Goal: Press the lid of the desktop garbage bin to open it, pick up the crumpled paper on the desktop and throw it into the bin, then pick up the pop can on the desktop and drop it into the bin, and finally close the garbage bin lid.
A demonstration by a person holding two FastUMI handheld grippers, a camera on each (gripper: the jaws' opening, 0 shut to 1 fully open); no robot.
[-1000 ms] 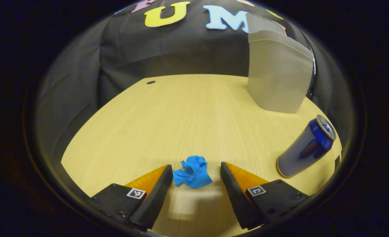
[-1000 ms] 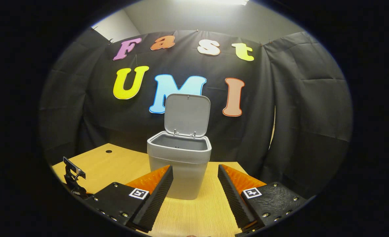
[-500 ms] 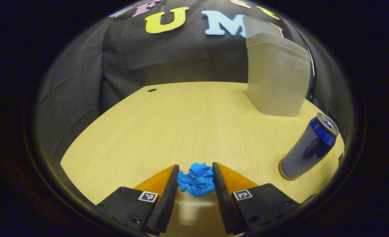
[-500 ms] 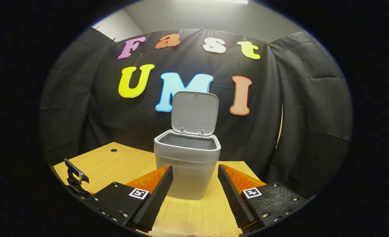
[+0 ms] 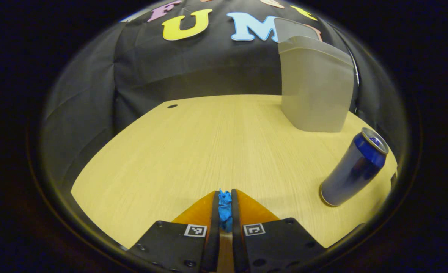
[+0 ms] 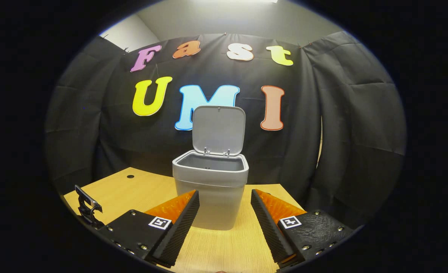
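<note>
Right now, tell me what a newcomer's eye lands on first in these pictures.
First, the grey bin standing at the back of the wooden table, its lid flipped upright. Next, the blue crumpled paper squeezed between the fingers of the left gripper at the table's near edge. A blue pop can stands upright off to that gripper's right.

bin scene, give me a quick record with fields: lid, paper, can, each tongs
bin: grey garbage bin standing on the wooden desktop
lid: lid raised upright, bin open
paper: blue crumpled paper squeezed between both fingers of the left tongs, low over the desktop
can: blue pop can upright on the desktop, near the bin, untouched
right tongs: right tongs open, empty, facing the bin
steps left: paper into bin, can into bin, close lid
</note>
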